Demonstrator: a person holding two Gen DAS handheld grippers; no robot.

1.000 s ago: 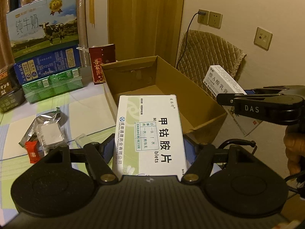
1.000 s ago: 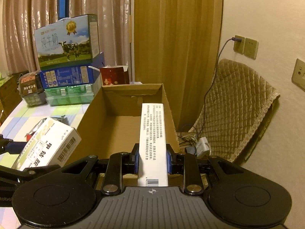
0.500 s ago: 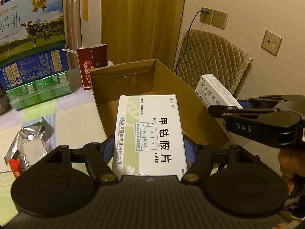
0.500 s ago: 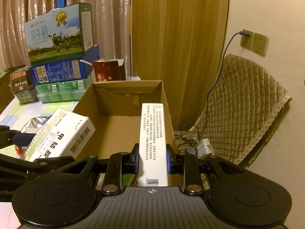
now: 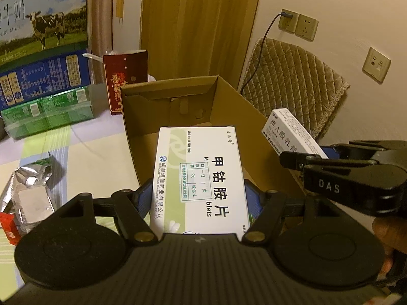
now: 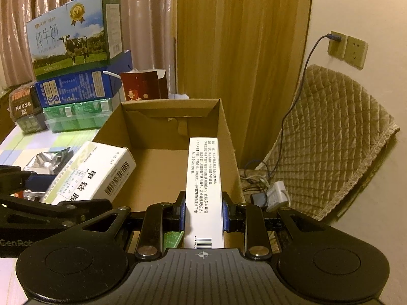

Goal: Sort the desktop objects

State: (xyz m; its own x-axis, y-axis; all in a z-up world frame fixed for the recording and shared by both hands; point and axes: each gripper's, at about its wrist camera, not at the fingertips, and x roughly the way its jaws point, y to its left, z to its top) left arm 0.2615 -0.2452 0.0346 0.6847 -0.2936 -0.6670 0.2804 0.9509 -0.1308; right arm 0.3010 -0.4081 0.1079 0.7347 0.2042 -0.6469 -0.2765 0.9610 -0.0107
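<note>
Up front in the left wrist view, the left gripper [image 5: 201, 198] has its jaws set wide and clamped on the sides of a broad white and green medicine box [image 5: 201, 178], label face up. That box hangs over the near edge of the open cardboard box [image 5: 229, 101], which is the landmark for everything else. Right of the cardboard box, the right gripper [image 5: 328, 157] holds a slim white carton [image 5: 290, 132] above the box's right wall. Left of the cardboard box, on the checked tablecloth [image 5: 96, 152], lie a crumpled foil packet [image 5: 30, 190] and a red packet [image 5: 9, 228]. Behind the cardboard box stands a dark red carton [image 5: 126, 81], and further left a stack of milk cartons [image 5: 43, 50].

Next, in the right wrist view, the right gripper [image 6: 203, 213] has its jaws narrow and pressed on the slim white carton [image 6: 203, 190], which points lengthwise over the right half of the cardboard box [image 6: 157, 170]. At the cardboard box's left wall, the left gripper [image 6: 33, 190] carries the medicine box [image 6: 94, 172], barcode end towards the inside. A quilted cushion [image 6: 330, 139] leans against the wall to the right of the cardboard box
</note>
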